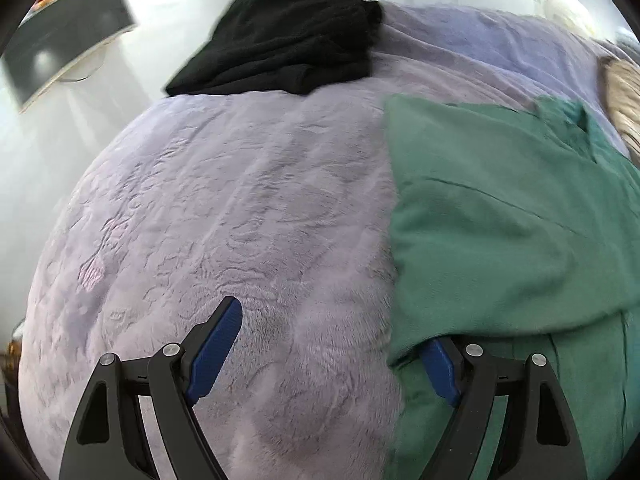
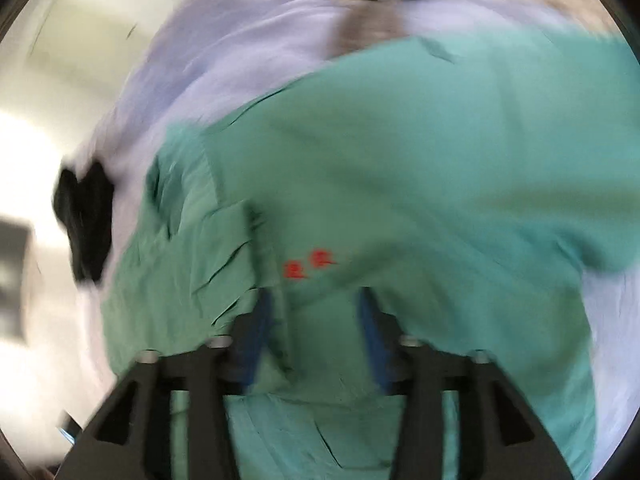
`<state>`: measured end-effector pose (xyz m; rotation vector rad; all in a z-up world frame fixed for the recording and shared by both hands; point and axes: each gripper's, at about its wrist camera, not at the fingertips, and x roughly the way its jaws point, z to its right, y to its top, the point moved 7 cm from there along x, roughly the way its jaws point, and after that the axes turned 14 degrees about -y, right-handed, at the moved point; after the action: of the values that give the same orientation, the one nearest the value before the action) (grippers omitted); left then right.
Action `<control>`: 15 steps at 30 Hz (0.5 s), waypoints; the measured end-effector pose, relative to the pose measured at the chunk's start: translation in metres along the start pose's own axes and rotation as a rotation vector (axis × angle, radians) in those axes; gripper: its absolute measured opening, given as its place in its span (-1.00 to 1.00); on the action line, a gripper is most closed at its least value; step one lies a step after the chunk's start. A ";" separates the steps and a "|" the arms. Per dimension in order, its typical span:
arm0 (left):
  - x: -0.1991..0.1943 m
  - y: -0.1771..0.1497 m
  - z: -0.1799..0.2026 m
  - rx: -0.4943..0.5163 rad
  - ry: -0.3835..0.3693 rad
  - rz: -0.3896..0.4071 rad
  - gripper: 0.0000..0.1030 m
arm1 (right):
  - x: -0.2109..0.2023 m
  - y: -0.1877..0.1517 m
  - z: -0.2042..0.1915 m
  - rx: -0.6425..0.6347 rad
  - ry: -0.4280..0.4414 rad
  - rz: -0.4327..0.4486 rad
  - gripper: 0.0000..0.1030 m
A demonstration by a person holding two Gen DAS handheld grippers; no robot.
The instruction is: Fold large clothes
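A large green garment (image 1: 500, 220) lies partly folded on a lavender fleece blanket (image 1: 220, 200) at the right of the left wrist view. My left gripper (image 1: 332, 328) is open wide at the garment's left edge. Its right fingertip is tucked under a green fold and its left finger (image 1: 216, 348) is over bare blanket. The right wrist view is blurred. There the green garment (image 2: 400, 152), with small red marks (image 2: 310, 266), fills the middle. My right gripper (image 2: 316, 308) has its jaws apart, with green cloth lying over the fingertips and flat cloth showing between them.
A pile of folded black clothes (image 1: 288, 40) sits at the far edge of the blanket, also seen as black clothes (image 2: 86, 216) at left. A beige fluffy item (image 1: 624, 92) lies at the far right. A grey-fronted unit (image 1: 68, 44) stands against the white wall beyond the bed.
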<state>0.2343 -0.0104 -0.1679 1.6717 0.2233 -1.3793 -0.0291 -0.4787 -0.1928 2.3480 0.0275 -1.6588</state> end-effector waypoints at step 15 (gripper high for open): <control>0.053 0.066 0.004 -0.135 -0.384 -0.166 0.64 | 0.037 -0.175 -0.194 -0.147 0.497 -0.381 0.30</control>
<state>0.2927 -0.0712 -0.1782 1.2711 0.2301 -1.7397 0.1332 -0.2709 -0.2024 2.6886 0.7026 -1.1074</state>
